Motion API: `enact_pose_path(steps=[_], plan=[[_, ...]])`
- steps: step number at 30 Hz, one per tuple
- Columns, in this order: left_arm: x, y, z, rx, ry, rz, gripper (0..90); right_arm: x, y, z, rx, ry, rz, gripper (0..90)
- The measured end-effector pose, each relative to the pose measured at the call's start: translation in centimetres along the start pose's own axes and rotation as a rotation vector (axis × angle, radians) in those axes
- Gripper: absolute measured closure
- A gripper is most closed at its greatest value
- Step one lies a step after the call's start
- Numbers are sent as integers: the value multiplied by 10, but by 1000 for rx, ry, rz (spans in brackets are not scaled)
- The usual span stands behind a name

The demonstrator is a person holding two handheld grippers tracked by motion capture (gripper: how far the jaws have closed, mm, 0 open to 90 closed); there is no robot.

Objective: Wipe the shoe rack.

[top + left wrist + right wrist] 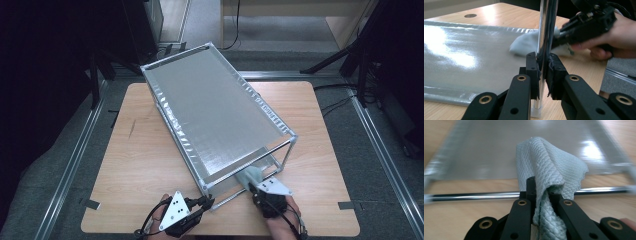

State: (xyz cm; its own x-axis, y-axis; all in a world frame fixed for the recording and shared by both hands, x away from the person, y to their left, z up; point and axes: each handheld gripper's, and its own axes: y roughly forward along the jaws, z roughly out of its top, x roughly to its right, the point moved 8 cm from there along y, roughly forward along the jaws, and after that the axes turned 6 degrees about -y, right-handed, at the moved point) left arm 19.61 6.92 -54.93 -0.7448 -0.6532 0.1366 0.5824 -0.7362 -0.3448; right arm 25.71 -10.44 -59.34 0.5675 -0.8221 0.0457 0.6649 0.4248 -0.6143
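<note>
Your left gripper (543, 72) clamps the rack's chrome post (546, 30); your right gripper (543, 192) pinches the pale cloth (549, 165) by its lower shelf (499, 147)

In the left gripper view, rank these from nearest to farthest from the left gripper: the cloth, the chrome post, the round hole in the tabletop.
1. Chrome post: clamped between the left gripper jaws, dead centre.
2. Cloth: just behind the post, held by the right gripper over the silver sheet.
3. Round hole: far back, upper left.

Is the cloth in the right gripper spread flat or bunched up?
Bunched up. The cloth is pinched between the right gripper's jaws and rises in folds above them, not laid flat.
</note>
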Motion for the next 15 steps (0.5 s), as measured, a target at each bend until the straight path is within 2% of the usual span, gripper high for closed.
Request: enact_pose_path(steps=[3,6,8,10,11,15], plan=[[0,0,0,2,-3,-2,821,-29,3,5,7,-15,77,857],[0,0,0,4,-3,-3,821,-63,8,8,8,-31,180,854],[0,0,0,4,-2,-2,822,-77,9,10,3,-54,216,853],[0,0,0,4,-1,-1,821,-76,10,11,3,-73,202,853],[0,0,0,2,0,-1,822,-72,10,10,4,-67,197,853],[0,0,0,3,-2,-4,821,-41,9,8,10,-64,107,855]])
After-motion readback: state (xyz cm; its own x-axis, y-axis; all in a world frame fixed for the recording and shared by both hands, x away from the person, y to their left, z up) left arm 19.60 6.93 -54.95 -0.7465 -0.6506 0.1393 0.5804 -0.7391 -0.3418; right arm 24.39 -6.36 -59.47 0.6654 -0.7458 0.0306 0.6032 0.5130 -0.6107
